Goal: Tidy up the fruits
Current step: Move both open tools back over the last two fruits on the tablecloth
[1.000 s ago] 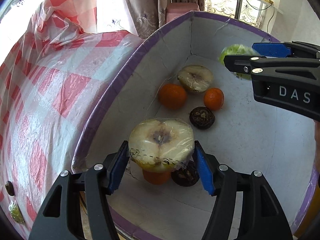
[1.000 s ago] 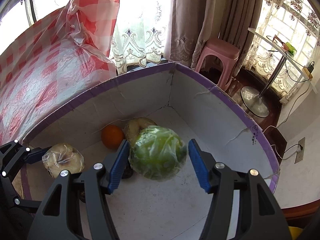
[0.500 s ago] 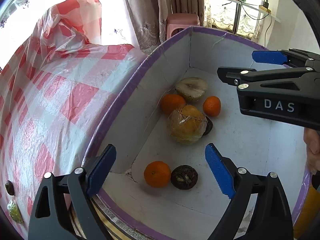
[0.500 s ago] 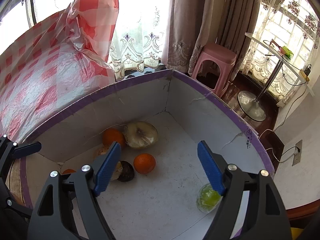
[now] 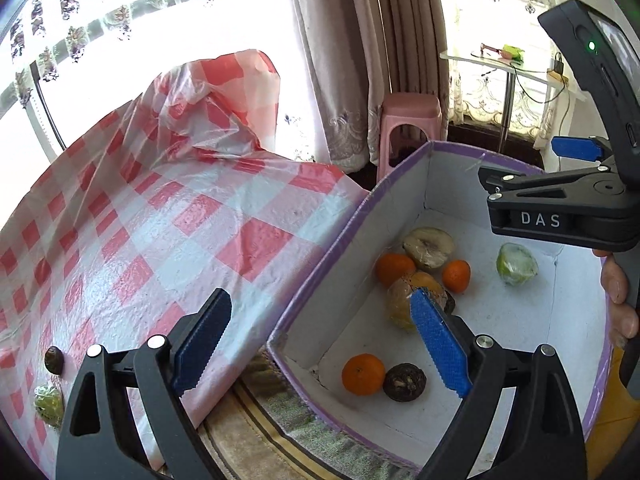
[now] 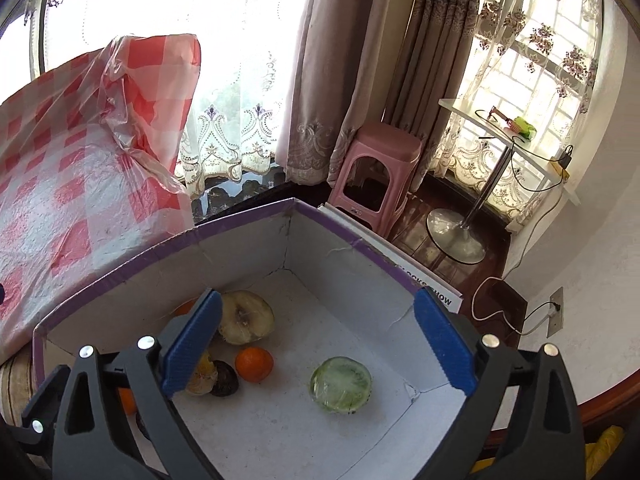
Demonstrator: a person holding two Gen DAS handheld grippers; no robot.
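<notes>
Both grippers hang spread and empty over the box [image 6: 248,232]: the left gripper [image 5: 320,340] above its near left corner, the right gripper [image 6: 316,344] above the middle. The green fruit [image 6: 340,385] lies by the right wall; oranges [image 5: 363,374] and apple halves [image 6: 246,317] lie along the left wall.

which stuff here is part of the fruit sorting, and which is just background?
Job:
- box
- oranges
- wrapped green half
- wrapped pale half
- two fruits left on the checked tablecloth
- left tongs and right tongs, both open

Background:
- pink stool
- curtains
- side table
</notes>
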